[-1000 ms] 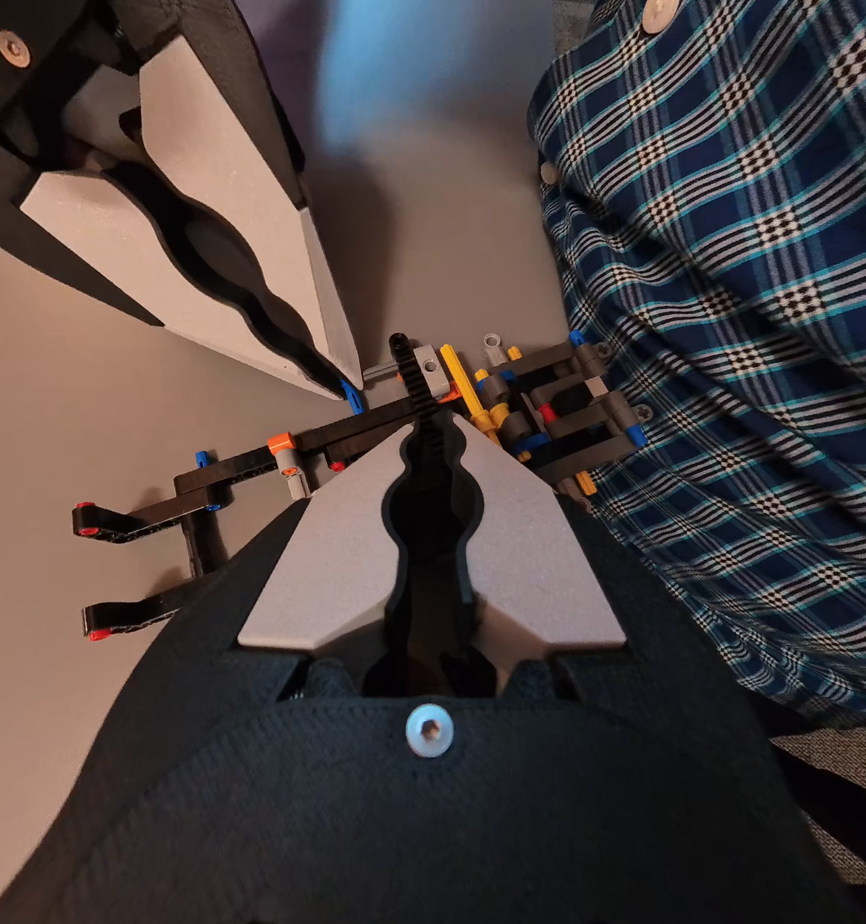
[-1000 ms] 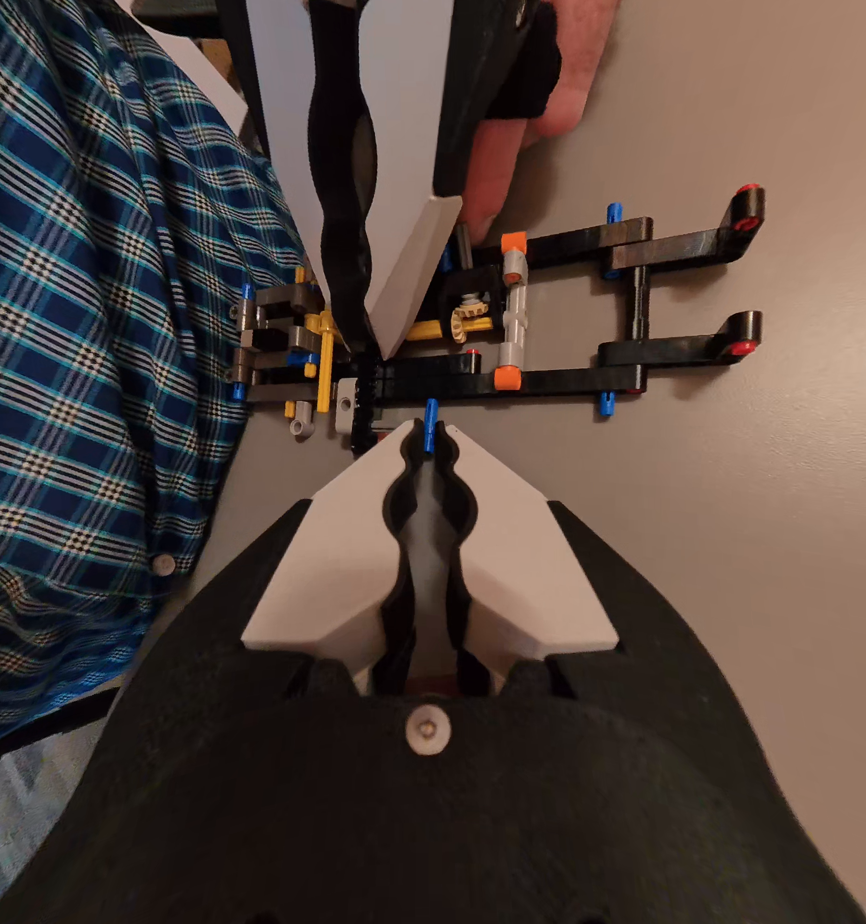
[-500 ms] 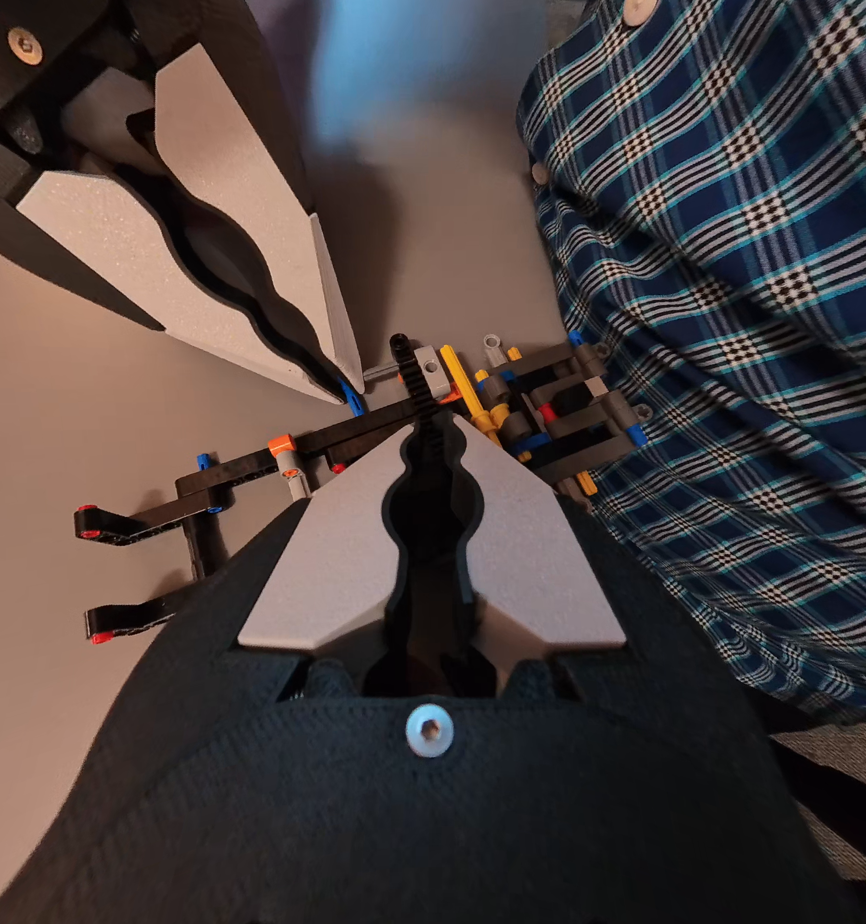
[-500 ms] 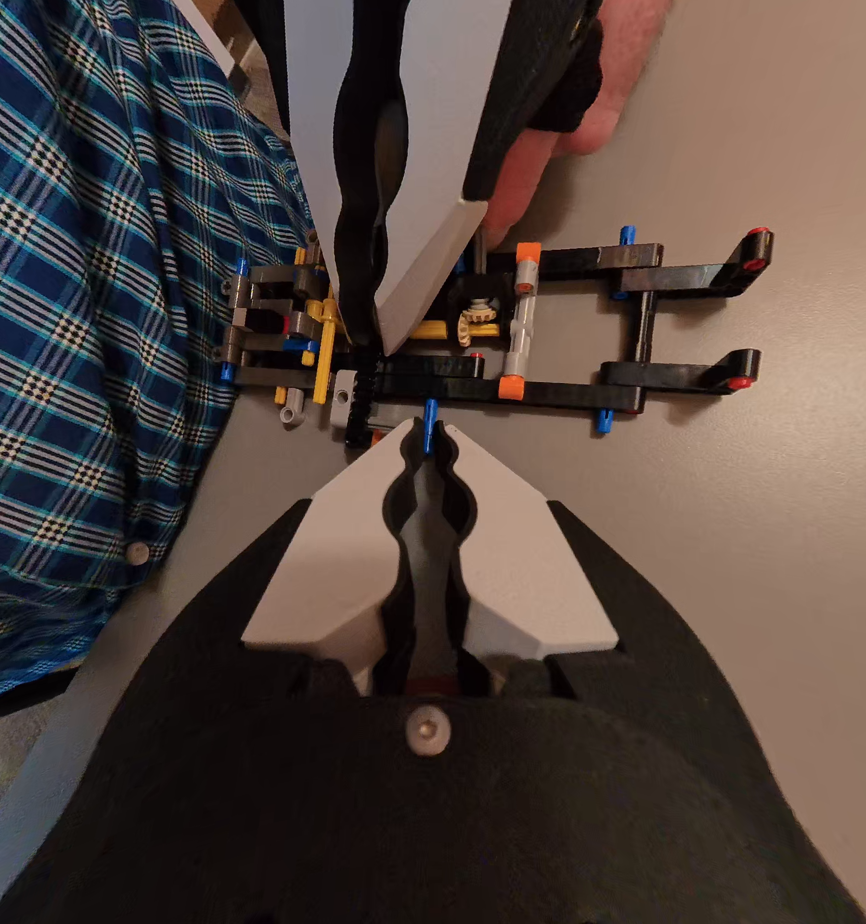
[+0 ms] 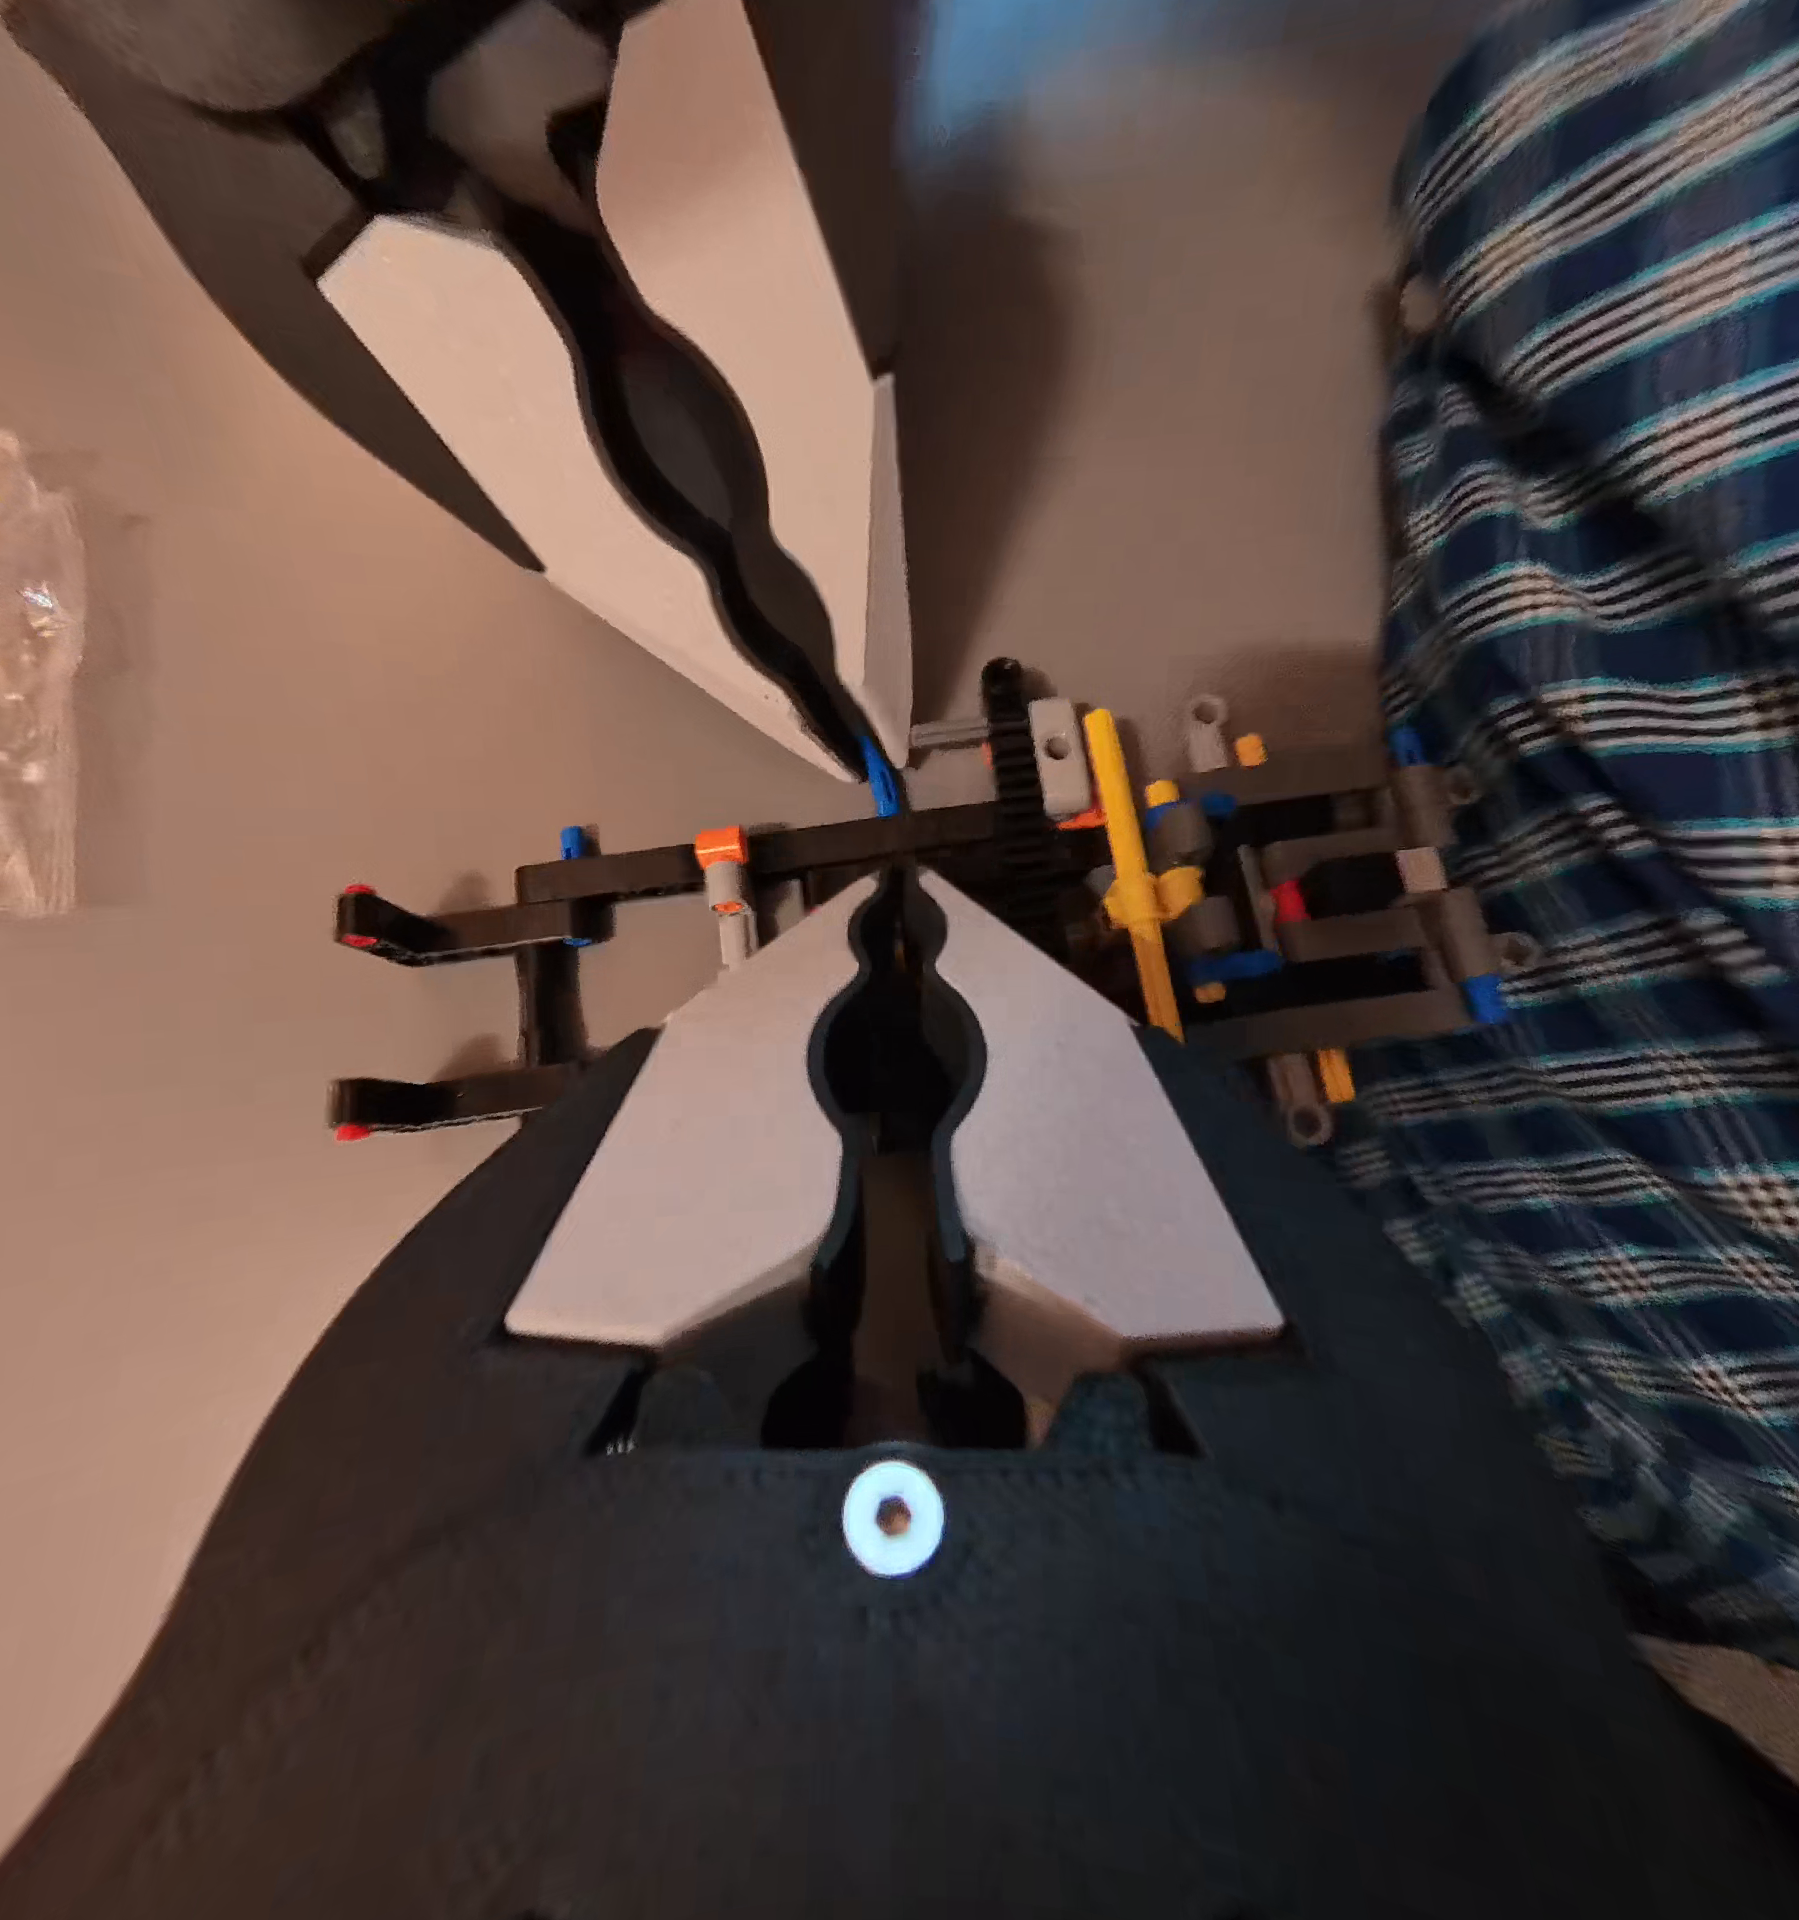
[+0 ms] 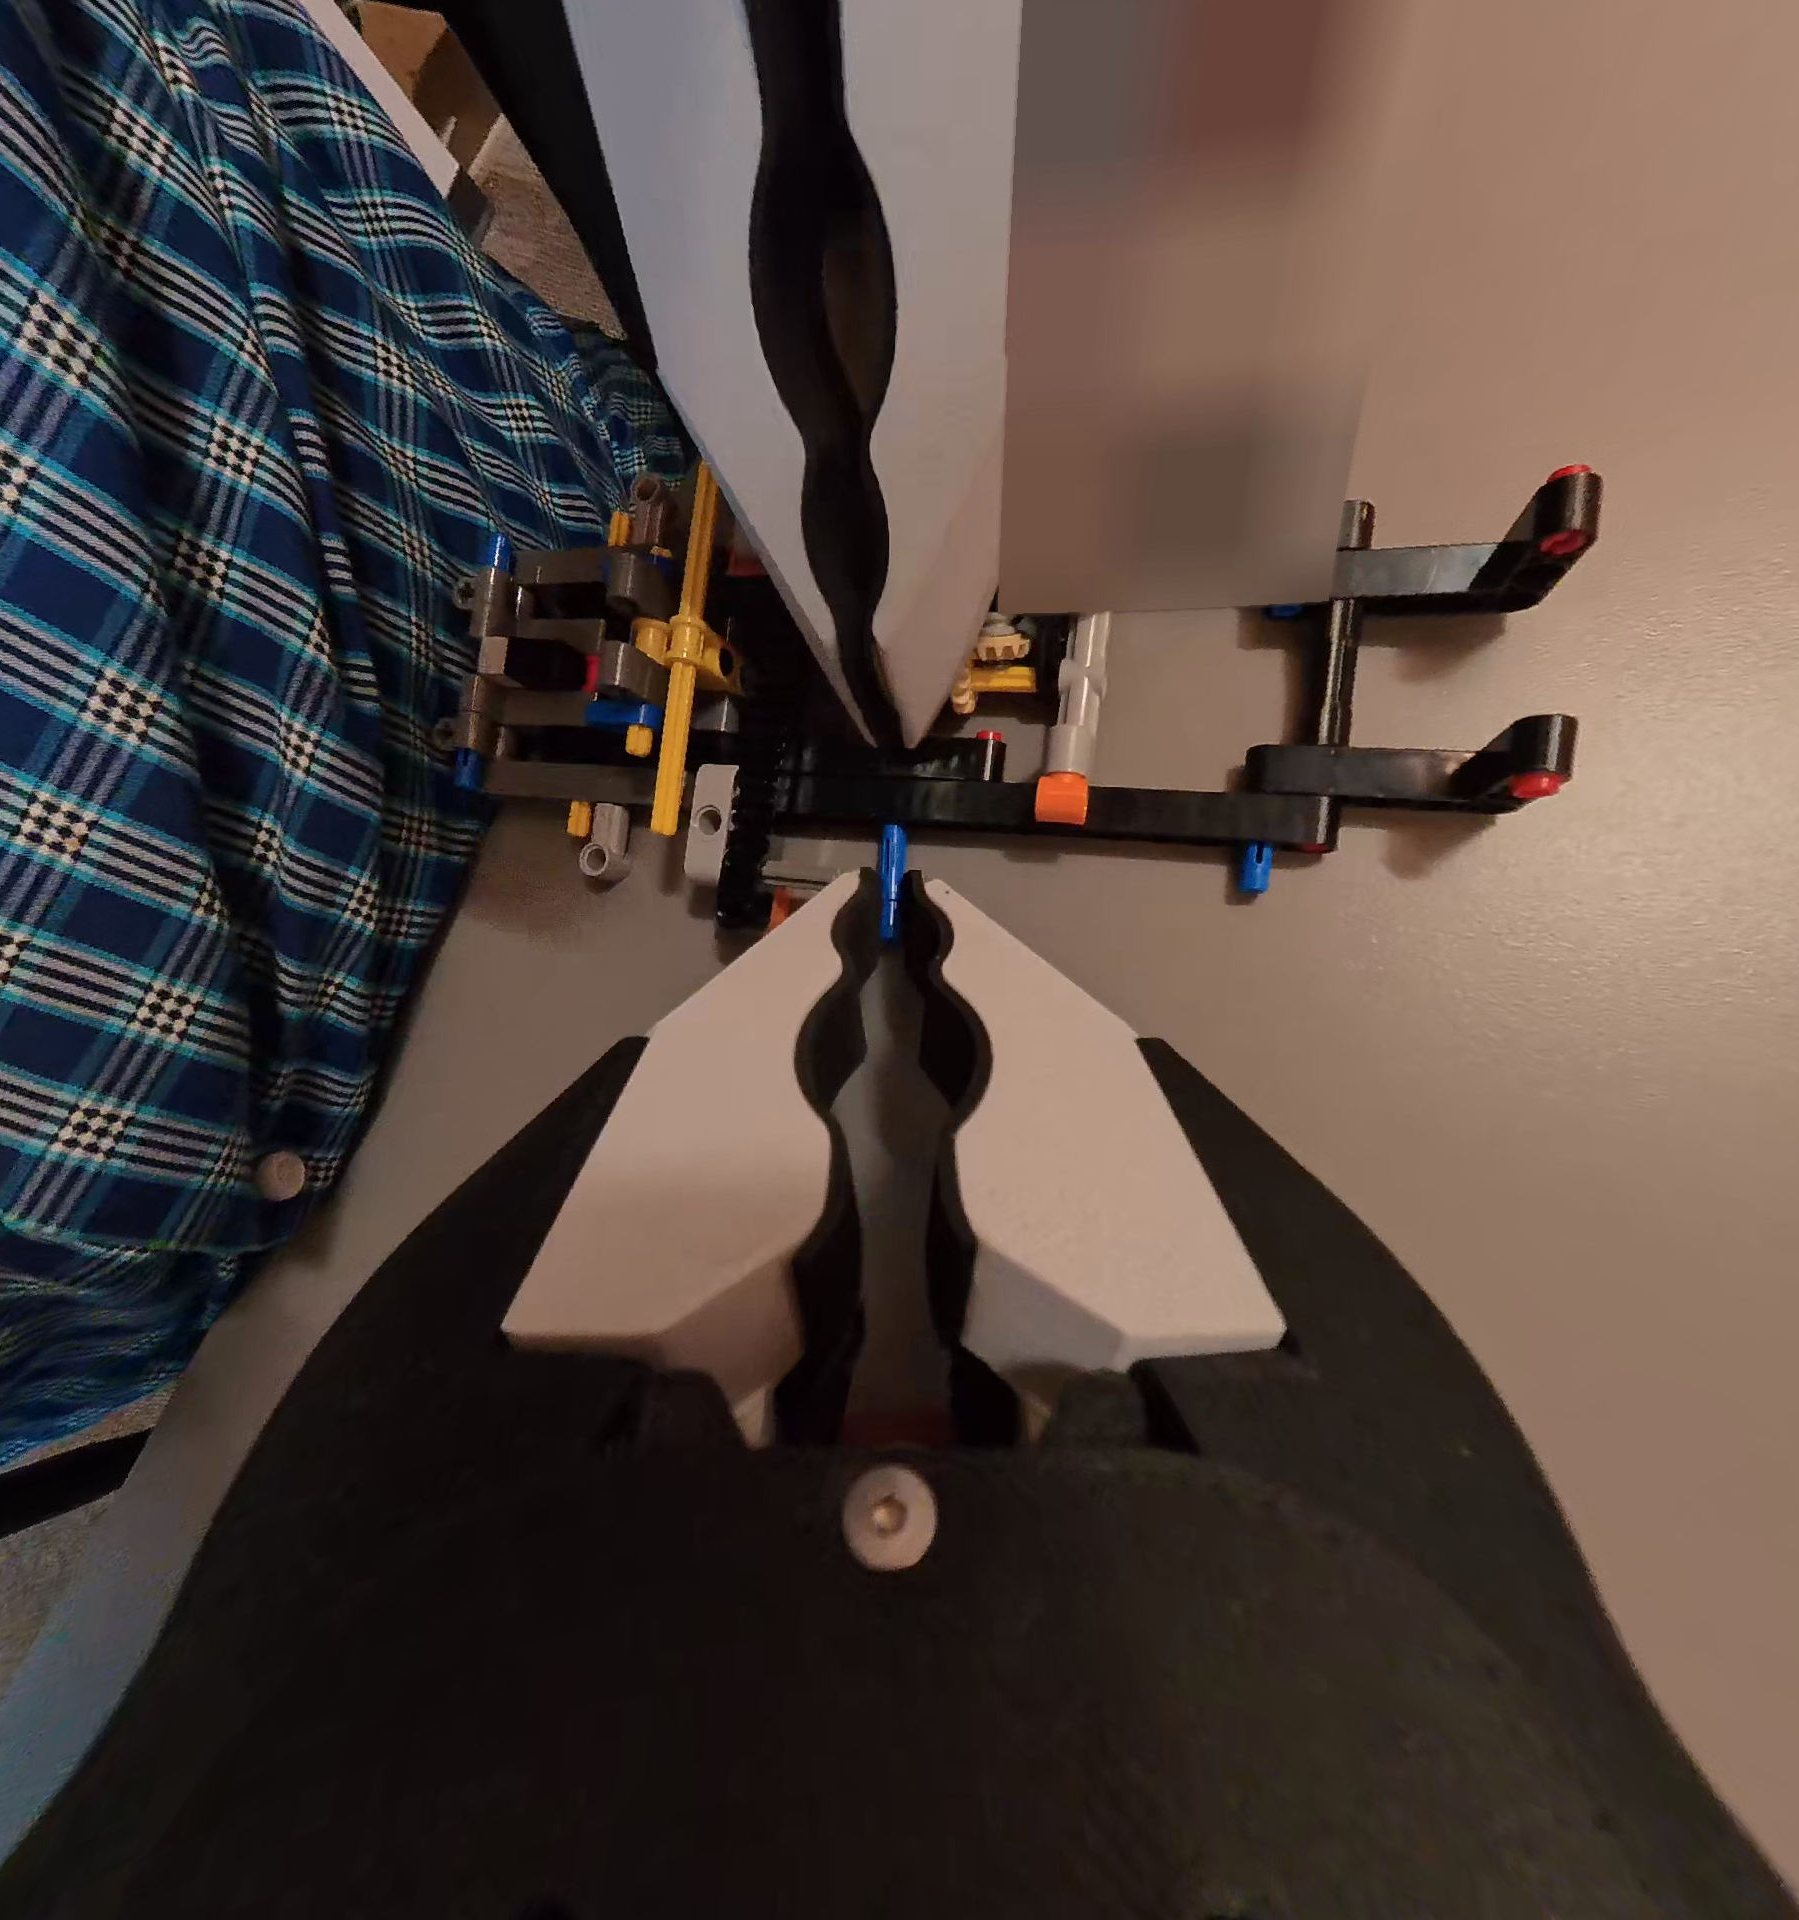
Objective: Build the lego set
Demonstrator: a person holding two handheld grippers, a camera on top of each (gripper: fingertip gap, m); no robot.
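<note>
The lego frame [image 5: 646, 868] lies flat on the beige table: long black beams, orange connectors, a yellow axle [image 5: 1134, 862], a black gear [image 5: 1009, 769] and grey links at the person's side. It also shows in the right wrist view [image 6: 1165, 810]. My left gripper [image 5: 900, 883] is shut on the frame's black beam just beside the gear; it comes in from the top of the right wrist view [image 6: 900, 732]. My right gripper [image 6: 890, 899] is shut on a small blue pin [image 6: 890, 868], whose far end touches the outer side of the long beam. It shows opposite in the left wrist view [image 5: 874, 764].
A person in a blue plaid shirt [image 5: 1601, 831] sits close against the grey end of the frame, also in the right wrist view [image 6: 147, 623]. A crumpled clear plastic bag [image 5: 1, 665] lies on the table at the far left. The table edge runs along the lower left [image 6: 1, 1787]. Less than 4 cm separates the two grippers' tips.
My left gripper has slid off the gear onto the black beam, opposite the pin. My right gripper has brought the blue pin up against the beam. Both views are closer in.
</note>
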